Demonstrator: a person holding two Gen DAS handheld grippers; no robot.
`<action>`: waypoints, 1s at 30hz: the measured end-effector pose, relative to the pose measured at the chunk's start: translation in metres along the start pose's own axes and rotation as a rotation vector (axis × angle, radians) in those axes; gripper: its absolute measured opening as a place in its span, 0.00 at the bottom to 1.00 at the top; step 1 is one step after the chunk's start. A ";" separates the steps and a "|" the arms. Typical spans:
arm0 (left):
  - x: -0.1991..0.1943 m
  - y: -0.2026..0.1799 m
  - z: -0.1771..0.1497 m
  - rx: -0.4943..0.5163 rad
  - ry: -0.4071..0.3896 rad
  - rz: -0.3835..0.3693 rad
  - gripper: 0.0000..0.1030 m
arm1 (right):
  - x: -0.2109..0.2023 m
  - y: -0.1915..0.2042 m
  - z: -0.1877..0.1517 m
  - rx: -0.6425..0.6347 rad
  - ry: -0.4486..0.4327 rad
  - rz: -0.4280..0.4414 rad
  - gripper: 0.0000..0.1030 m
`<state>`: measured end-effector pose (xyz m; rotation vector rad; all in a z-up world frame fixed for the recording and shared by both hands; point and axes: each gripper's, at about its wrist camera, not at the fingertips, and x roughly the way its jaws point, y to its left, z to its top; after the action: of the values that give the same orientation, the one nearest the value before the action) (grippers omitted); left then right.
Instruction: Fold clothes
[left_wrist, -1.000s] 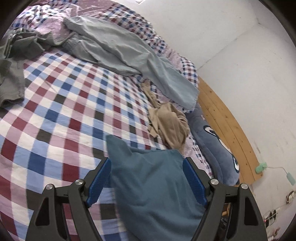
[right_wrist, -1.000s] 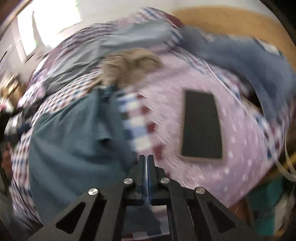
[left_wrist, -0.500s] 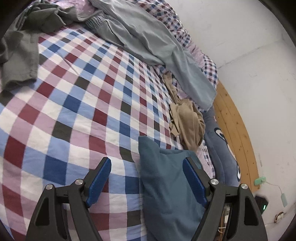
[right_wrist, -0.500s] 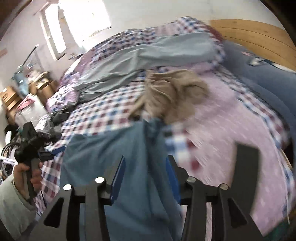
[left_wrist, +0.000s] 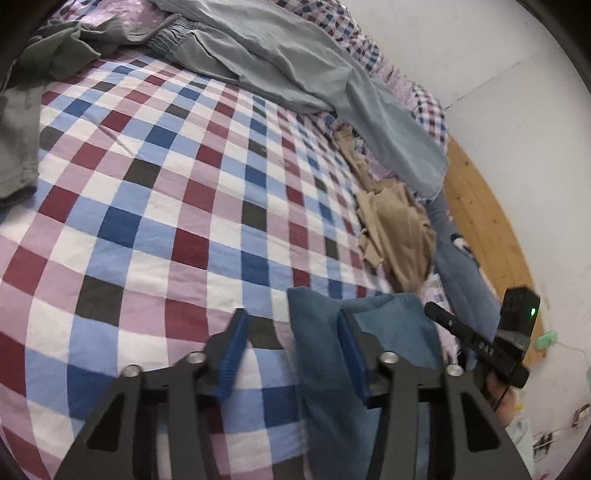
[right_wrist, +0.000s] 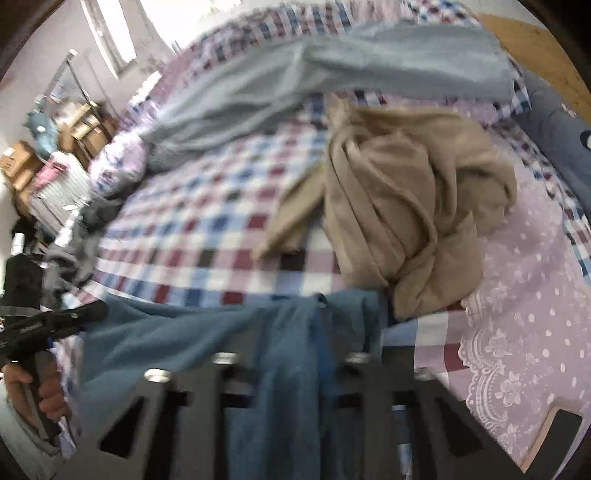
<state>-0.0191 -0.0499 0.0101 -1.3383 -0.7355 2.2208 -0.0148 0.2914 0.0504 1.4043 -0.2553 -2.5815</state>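
While a crumpled olive-green garment (left_wrist: 22, 110) lies bunched at the far left edge of the bed, the checked bedspread of red, blue, lilac and white squares (left_wrist: 155, 206) stretches bare across the middle. A pair of pale grey-blue trousers with an elastic waistband (left_wrist: 295, 62) lies spread along the far side, one leg running toward the wooden headboard (left_wrist: 487, 229). Near the front, the left claw (left_wrist: 291, 354) stands about half open, its blue pads apart; the left corner of the teal-blue cloth garment (left_wrist: 317, 332) lies between them, and the right pad sits against the fabric, though the jaws have no firm hold on it. Just beyond that garment rests a rumpled tan garment (left_wrist: 399, 229), beside a dark blue plush pillow (left_wrist: 458, 266). At the far right the other handheld tool shows, with a green light on its black body. From the right wrist view, which is blurred, the right claw (right_wrist: 317, 354) has the teal-blue garment draped through it, and I cannot tell how wide it stands. The tan garment (right_wrist: 413, 199) lies just past it.
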 end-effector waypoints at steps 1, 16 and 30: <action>0.002 0.000 0.001 0.000 0.002 0.000 0.39 | 0.004 0.000 -0.002 0.000 0.006 0.009 0.02; -0.003 0.000 0.018 -0.031 -0.138 0.050 0.06 | -0.028 -0.017 0.004 0.039 -0.221 -0.089 0.00; -0.004 0.007 0.011 -0.067 -0.099 -0.046 0.53 | -0.020 -0.030 0.008 0.138 -0.217 -0.176 0.38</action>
<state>-0.0274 -0.0601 0.0125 -1.2366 -0.8751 2.2574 -0.0131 0.3254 0.0634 1.2383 -0.3635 -2.9160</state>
